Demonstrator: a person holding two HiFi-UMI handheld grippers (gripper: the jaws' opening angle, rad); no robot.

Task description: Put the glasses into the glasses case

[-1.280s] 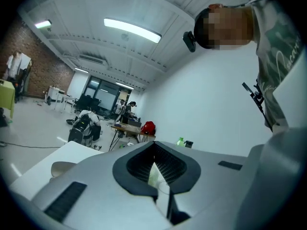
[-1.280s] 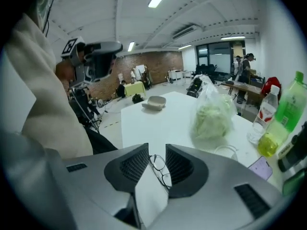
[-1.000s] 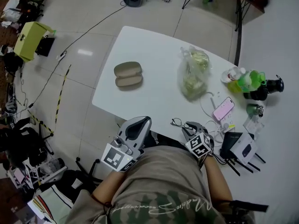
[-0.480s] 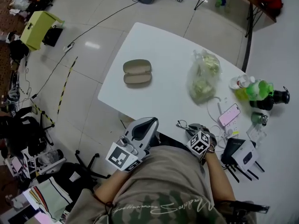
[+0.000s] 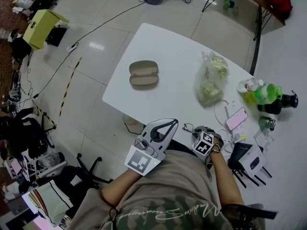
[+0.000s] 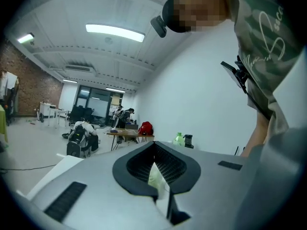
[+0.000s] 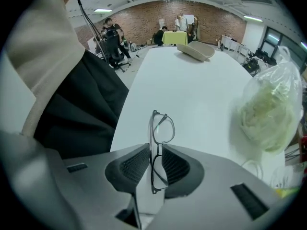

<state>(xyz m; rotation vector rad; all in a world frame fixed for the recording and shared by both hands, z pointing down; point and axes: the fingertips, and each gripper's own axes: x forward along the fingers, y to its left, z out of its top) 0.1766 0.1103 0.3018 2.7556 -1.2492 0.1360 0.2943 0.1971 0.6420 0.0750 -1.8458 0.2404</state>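
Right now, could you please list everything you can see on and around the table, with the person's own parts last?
table: one, white, middle of the head view.
glasses case: one, tan, open, on the table's left part.
plastic bag: one, clear with pale contents, on the table right of the case.
phone: one, pink, near the table's right edge.
bottles: count unclear, green, table's far right.
box: one, yellow-green, on the floor at left.
glasses: one pair, thin dark frame, between the right gripper's jaws.
left gripper: one, grey, jaws together, empty.
right gripper: one, grey, shut on the glasses.
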